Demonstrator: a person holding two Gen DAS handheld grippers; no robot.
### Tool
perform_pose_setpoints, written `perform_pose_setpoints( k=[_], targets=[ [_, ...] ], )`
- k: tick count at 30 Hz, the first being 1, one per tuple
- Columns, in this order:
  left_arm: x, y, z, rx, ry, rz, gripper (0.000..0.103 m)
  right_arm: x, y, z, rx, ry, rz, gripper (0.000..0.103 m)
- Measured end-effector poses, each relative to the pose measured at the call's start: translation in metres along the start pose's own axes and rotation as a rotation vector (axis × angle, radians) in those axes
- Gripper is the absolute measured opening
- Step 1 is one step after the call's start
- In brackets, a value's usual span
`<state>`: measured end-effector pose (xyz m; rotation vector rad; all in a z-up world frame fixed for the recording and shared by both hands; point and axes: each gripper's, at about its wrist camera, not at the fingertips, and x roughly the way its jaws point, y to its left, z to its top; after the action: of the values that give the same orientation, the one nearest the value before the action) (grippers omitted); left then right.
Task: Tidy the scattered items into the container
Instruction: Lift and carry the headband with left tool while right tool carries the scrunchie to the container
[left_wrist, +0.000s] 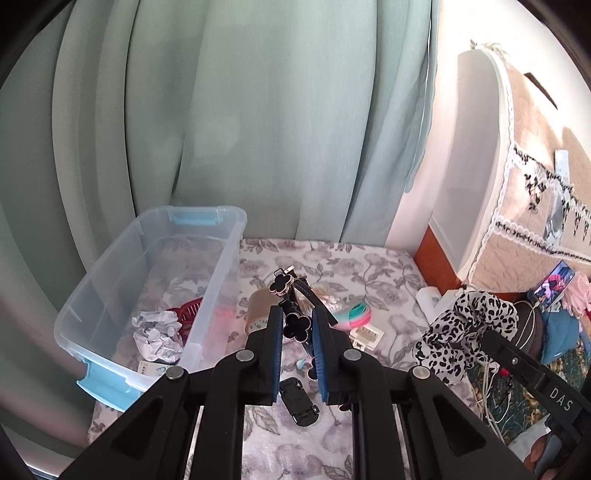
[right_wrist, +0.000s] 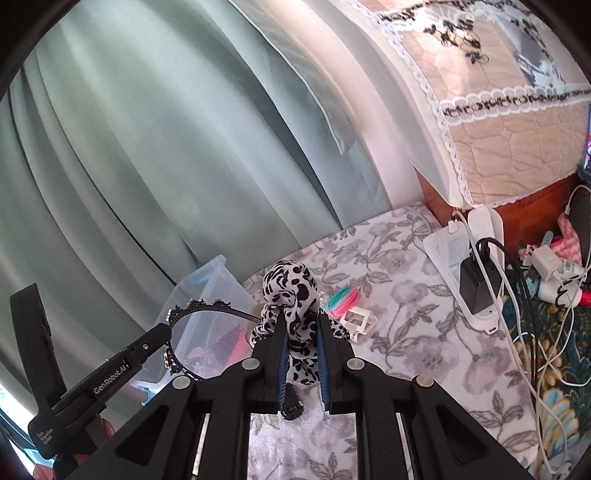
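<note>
Since both are bound for the clear bin, the left tool pinches the clover headband right of it, while the right tool clamps the spotted scarf.

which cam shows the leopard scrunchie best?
Right wrist: the leopard scrunchie sits centre frame, clamped in the right gripper, its folds clear. Left wrist shows it at the right side, bunched at that gripper's tip, partly backlit.
</note>
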<state>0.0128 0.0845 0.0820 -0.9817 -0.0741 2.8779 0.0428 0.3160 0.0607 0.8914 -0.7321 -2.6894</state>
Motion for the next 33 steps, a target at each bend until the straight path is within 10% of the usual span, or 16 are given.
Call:
perform_pose_setpoints(
  k=[33],
  targets=[
    [-0.093, 0.14, 0.033, -0.286, -0.278, 0.066, 0.016, -0.021, 0.151, 0.011, -0.261, -0.066, 0.112, 0.015]
  ],
)
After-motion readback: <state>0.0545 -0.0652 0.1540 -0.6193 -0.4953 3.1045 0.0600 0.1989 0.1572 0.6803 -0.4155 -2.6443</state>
